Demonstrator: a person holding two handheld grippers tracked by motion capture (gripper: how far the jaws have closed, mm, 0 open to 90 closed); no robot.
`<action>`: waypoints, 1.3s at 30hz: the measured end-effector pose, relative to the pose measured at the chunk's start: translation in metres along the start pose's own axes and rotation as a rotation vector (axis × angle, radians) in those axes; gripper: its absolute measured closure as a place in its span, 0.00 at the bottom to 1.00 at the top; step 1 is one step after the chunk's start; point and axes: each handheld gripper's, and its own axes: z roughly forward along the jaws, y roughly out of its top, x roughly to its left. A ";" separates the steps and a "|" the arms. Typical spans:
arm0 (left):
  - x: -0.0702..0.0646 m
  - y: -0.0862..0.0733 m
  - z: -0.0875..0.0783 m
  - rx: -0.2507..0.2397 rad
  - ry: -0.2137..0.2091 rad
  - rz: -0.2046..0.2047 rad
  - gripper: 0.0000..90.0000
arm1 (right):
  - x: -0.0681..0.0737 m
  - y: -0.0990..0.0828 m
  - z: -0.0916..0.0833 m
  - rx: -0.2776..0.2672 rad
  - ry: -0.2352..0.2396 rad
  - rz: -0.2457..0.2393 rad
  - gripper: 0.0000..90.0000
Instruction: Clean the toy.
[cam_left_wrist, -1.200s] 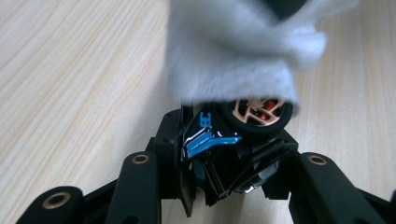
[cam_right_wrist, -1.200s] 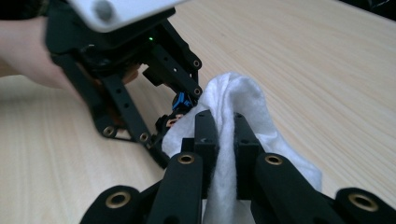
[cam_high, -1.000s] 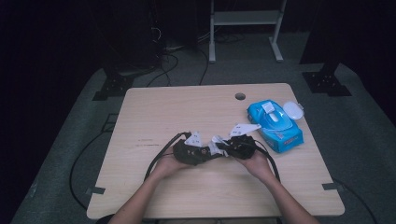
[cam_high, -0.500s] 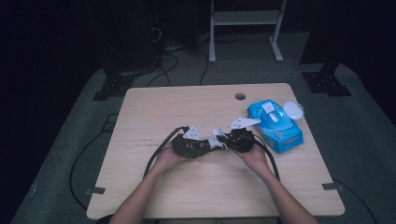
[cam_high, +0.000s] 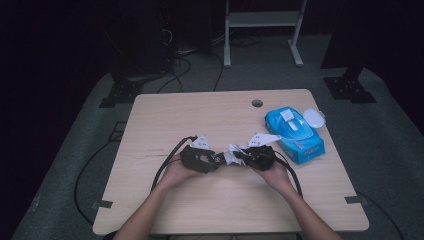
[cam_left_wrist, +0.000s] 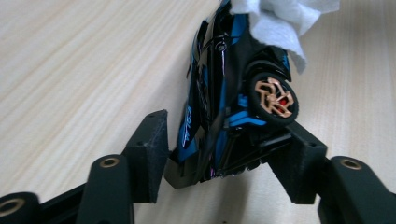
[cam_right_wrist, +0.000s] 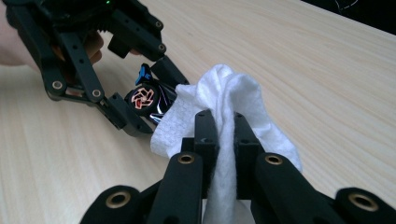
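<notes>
1. The toy car (cam_left_wrist: 224, 93) lies on its side at mid-table (cam_high: 165, 115), wheel exposed for wiping; the left claw (cam_left_wrist: 219, 154), just widened, stands loosely around it.
2. The white wipe (cam_right_wrist: 224, 107) is pinched tight in the right claw (cam_right_wrist: 220, 140), pressed against the car.
3. The blue wipe pack (cam_high: 295, 132) is kept near, at right.

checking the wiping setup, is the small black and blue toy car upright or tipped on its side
Tipped on its side: the small black and blue toy car shows one copper-spoked wheel facing sideways above the wooden table.
</notes>
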 end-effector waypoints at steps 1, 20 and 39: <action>-0.001 0.000 0.001 0.003 0.000 0.005 0.44 | 0.002 -0.002 -0.002 0.005 -0.001 0.000 0.93; -0.027 0.004 0.003 0.063 0.068 0.169 0.30 | 0.010 -0.021 -0.011 0.048 0.017 -0.011 0.93; -0.028 0.002 -0.019 -0.035 0.036 0.131 0.22 | 0.006 -0.037 -0.010 0.087 0.022 0.018 0.93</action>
